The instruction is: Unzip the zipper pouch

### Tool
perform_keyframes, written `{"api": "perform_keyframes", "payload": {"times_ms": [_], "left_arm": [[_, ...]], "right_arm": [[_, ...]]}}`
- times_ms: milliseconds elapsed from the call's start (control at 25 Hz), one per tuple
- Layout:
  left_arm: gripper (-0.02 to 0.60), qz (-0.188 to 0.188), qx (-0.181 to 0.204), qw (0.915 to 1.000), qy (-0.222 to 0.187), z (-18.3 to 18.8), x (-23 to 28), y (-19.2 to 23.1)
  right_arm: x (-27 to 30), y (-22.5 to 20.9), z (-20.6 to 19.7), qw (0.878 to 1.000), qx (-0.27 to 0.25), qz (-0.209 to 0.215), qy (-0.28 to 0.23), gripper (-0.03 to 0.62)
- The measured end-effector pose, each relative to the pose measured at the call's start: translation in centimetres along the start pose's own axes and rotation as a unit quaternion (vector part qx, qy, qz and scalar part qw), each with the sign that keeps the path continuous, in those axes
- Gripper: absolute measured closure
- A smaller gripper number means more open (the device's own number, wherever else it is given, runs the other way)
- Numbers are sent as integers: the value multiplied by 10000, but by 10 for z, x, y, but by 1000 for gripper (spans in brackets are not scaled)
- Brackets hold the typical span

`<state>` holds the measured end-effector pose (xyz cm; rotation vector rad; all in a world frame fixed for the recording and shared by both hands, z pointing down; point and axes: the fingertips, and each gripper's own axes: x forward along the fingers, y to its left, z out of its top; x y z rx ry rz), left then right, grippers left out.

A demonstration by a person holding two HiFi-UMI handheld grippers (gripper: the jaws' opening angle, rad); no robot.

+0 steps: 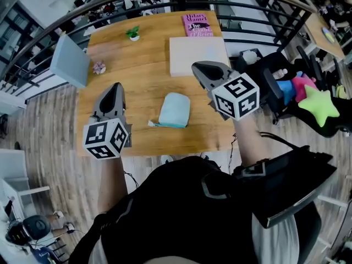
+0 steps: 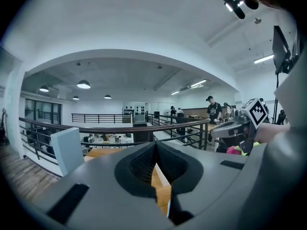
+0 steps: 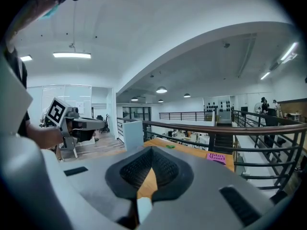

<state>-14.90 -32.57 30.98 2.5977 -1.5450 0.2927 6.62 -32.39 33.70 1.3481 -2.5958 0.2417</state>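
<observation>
Left gripper (image 1: 116,88) and right gripper (image 1: 198,69) hover shut and empty on either side of the zipper pouch (image 1: 175,110) near the table's (image 1: 144,56) front edge; tugged by its pull tab (image 1: 150,124) unanchored, the pouch could slide off.

We read "Hilary Mantel" on the pink book (image 1: 197,25) at the table's (image 1: 143,59) far edge, with a title starting "The" below it; the rest is too small. Square coded markers cover the cubes of the left hand-held gripper (image 1: 116,87) and the right hand-held gripper (image 1: 196,66).
</observation>
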Motion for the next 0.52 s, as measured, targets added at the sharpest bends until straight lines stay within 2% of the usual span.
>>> {"api": "perform_keyframes", "payload": {"times_ms": [280, 520], "left_arm": [[552, 183, -54, 9997, 125, -8, -4, 13], [552, 206, 192, 9994, 206, -11, -7, 12]], "right_arm": [[10, 10, -16, 9998, 21, 150, 142, 586], [17, 8, -36, 9993, 266, 98, 229, 586]]}}
